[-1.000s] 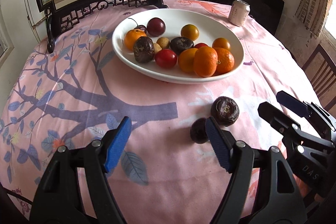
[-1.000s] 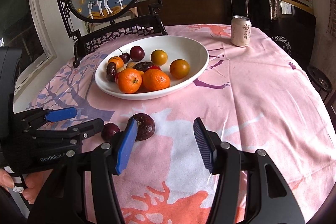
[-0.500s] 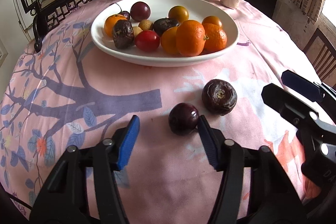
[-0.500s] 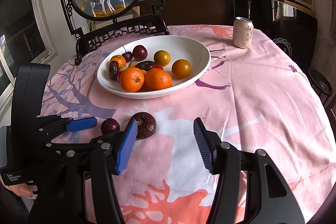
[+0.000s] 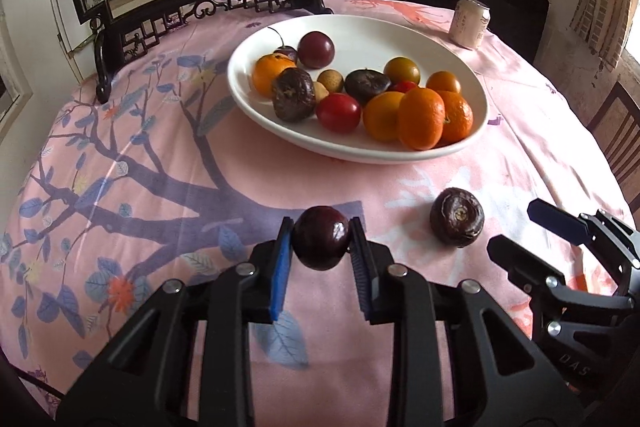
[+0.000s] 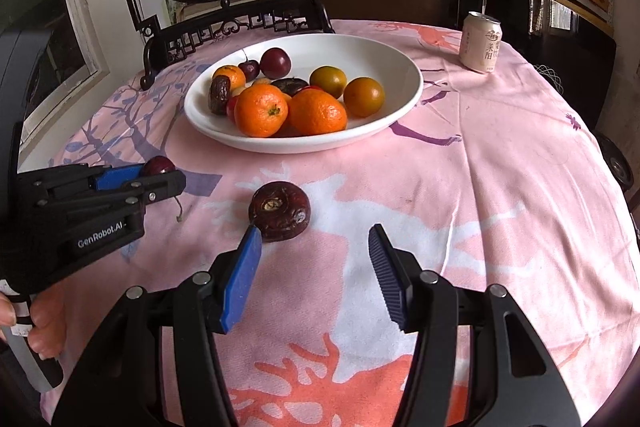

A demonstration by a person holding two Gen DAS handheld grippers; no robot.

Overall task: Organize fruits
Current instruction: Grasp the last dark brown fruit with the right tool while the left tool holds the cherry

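**A:** Cherry (image 5: 321,242) first. Where is it, and who has it?

**B:** My left fingers (image 5: 320,255) have just been closing and now pinch it, one pad on each side. It sits at their tips, on the near side of the white bowl (image 5: 476,99), and in the right wrist view its stem hangs down free beneath it.

**A:** And your right fingers (image 6: 316,275)?

**B:** Part-way apart, holding nothing. The wrinkled passion fruit (image 6: 280,211) lies just past the left one of the pair, nearly touching it, and nearer to me than the bowl. It is round, so I judge there is no long axis to line up with. My right hand is clearly the nearer one to it.

**A:** What does the next move turn on?

**B:** As I judge it, the bowl lies straight ahead of the cherry and higher at its rim, so the fruit must go up and over. The near half of the bowl is crowded with oranges (image 5: 420,119) and other fruit; the far half is bare.

**A:** Surface?

**B:** A desk under a pink cloth (image 6: 500,167) printed with branches. Beyond the bowl stand a can (image 6: 480,43) and a dark carved frame (image 6: 240,23) holding a deer picture, with shelves behind.
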